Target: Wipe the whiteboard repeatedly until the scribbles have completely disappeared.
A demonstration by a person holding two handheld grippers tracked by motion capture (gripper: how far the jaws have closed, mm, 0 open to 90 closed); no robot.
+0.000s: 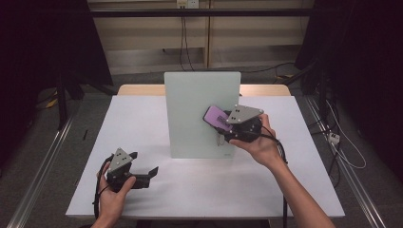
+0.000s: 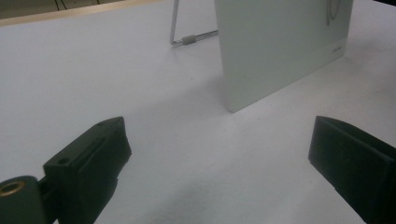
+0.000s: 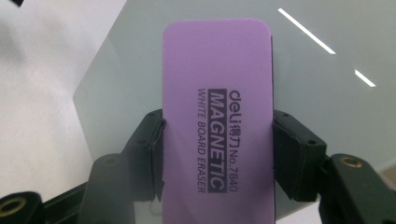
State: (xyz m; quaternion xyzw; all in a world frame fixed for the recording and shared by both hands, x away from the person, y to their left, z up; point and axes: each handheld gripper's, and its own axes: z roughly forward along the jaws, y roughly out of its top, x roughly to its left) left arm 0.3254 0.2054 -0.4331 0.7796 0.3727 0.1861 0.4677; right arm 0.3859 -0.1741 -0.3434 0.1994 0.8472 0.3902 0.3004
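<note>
Wiping w/ purple eraser (image 3: pixel 217 126) clamped in right tool (image 1: pixel 227 124) against upright whiteboard (image 1: pixel 190 114), keeping it flat & pressure even, while left tool (image 1: pixel 141 169), jaws apart, resting on surface (image 1: pixel 142 123).

A white table (image 1: pixel 190 185) fills the middle of the frame; a pale glass board (image 1: pixel 202 114) stands upright at its centre, propped on a wire stand (image 2: pixel 187 38).

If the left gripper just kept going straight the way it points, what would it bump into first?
Probably the upright pale glass whiteboard. The left gripper, jaws open, points across bare white table toward the board's lower corner, though depth is hard to judge.
</note>
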